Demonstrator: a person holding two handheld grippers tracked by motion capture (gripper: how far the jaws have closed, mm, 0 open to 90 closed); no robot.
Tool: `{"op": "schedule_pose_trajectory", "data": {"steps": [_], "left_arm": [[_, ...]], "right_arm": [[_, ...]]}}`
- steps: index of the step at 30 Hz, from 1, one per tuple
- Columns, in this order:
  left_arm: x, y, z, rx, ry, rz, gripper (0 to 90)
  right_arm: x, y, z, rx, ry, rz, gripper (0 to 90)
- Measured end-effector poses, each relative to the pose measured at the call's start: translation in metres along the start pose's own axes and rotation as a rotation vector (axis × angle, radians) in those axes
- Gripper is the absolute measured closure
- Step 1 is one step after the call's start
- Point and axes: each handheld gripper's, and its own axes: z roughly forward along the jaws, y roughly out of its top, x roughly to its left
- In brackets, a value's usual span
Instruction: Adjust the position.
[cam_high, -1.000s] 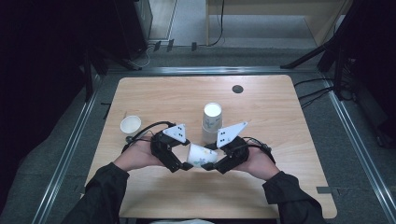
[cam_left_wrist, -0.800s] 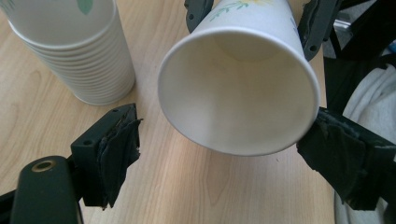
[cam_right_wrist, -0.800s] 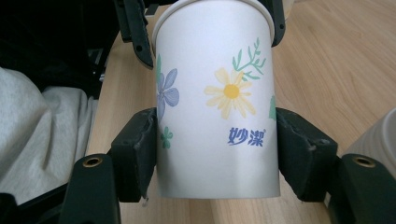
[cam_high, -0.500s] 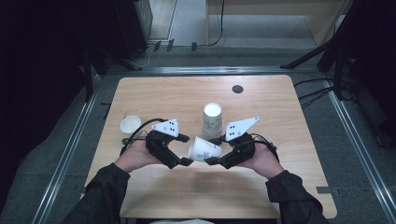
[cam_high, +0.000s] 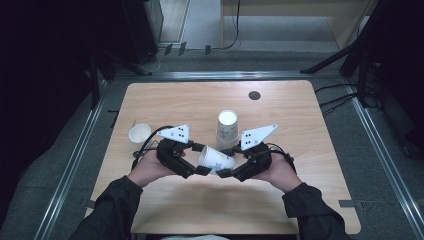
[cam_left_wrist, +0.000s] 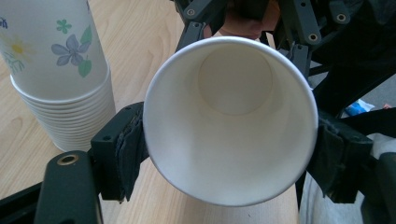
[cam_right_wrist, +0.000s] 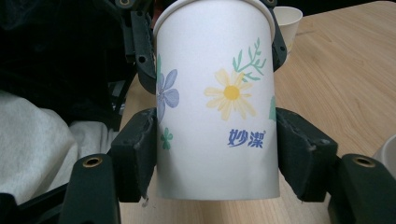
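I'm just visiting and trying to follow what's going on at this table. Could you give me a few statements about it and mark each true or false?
1. A paper cup lies on its side between the two grippers. True.
2. The right gripper grips that cup near its base. True.
3. The stack of cups stands mouth up. False: it stands upside down.
4. The held cup is plain white. False: it has printed flowers.
5. A single cup stands to the left gripper's far left. True.

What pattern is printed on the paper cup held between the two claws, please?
The paper cup is white with flowers, clearest in the right gripper view.
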Motion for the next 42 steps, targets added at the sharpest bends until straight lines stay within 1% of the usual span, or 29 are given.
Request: {"op": "schedule_pose_trajectory", "data": {"steps": [2, 4, 8, 10, 12, 14, 16, 17, 18, 20, 22, 23, 25, 26, 30, 31, 33, 35, 39, 42], "left_arm": [[0.0, 0.0, -0.001, -0.002, -0.004, 0.0, 23.9], [0.0, 0.0, -0.001, 0.001, 0.002, 0.007, 25.1], [0.0, 0.0, -0.002, 0.014, -0.006, 0.008, 27.1], [0.0, 0.0, -0.002, 0.02, -0.002, 0.01, 27.3], [0.0, 0.001, -0.003, 0.023, 0.001, 0.015, 27.6], [0.0, 0.001, -0.004, 0.031, 0.007, 0.021, 27.8], [-0.001, 0.002, -0.005, 0.055, 0.027, 0.032, 27.8], [-0.001, 0.003, -0.006, 0.07, 0.044, 0.041, 27.8], [-0.002, 0.004, -0.006, 0.082, 0.052, 0.039, 27.8], [-0.004, 0.005, -0.006, 0.109, 0.07, 0.043, 27.8], [-0.005, 0.007, -0.004, 0.154, 0.087, 0.05, 27.6], [-0.006, 0.008, -0.002, 0.193, 0.092, 0.058, 27.5], [-0.007, 0.009, 0.001, 0.225, 0.1, 0.062, 27.4], [-0.008, 0.009, 0.004, 0.245, 0.101, 0.063, 27.4], [-0.012, 0.009, 0.013, 0.316, 0.108, 0.093, 27.1], [-0.013, 0.009, 0.014, 0.325, 0.109, 0.101, 27.0], [-0.013, 0.009, 0.018, 0.336, 0.107, 0.099, 26.8], [-0.013, 0.008, 0.02, 0.35, 0.105, 0.106, 26.9], [-0.013, 0.007, 0.023, 0.368, 0.11, 0.111, 26.8], [-0.013, 0.006, 0.025, 0.374, 0.108, 0.118, 26.8]], "right_arm": [[0.0, 0.0, 0.0, 0.0, 0.002, 0.003, 35.1], [0.001, 0.0, 0.0, 0.005, 0.0, 0.006, 35.3], [0.001, 0.0, 0.001, 0.017, -0.002, 0.002, 34.8], [0.001, 0.0, 0.003, 0.022, -0.003, 0.002, 32.7], [0.001, 0.0, 0.005, 0.029, -0.009, 0.0, 28.4], [0.002, -0.001, 0.007, 0.053, -0.024, 0.004, 25.2], [0.002, -0.002, 0.01, 0.069, -0.044, 0.001, 24.1], [0.002, -0.002, 0.011, 0.081, -0.057, -0.009, 24.0], [0.002, -0.003, 0.011, 0.094, -0.064, -0.016, 24.0], [0.002, -0.004, 0.013, 0.107, -0.063, -0.014, 24.0], [0.002, -0.006, 0.015, 0.125, -0.065, -0.02, 24.0], [0.002, -0.006, 0.016, 0.13, -0.066, -0.023, 24.0], [0.002, -0.008, 0.022, 0.152, -0.061, -0.024, 24.0], [0.002, -0.009, 0.025, 0.161, -0.066, -0.033, 24.2], [0.0, -0.011, 0.034, 0.182, -0.055, -0.035, 25.3], [0.0, -0.012, 0.036, 0.19, -0.048, -0.033, 25.5], [0.001, -0.013, 0.039, 0.2, -0.041, -0.032, 25.8], [0.0, -0.015, 0.042, 0.207, -0.04, -0.039, 26.1], [0.0, -0.017, 0.045, 0.221, -0.014, -0.041, 33.2], [0.0, -0.018, 0.048, 0.234, -0.006, -0.035, 34.1]]}}
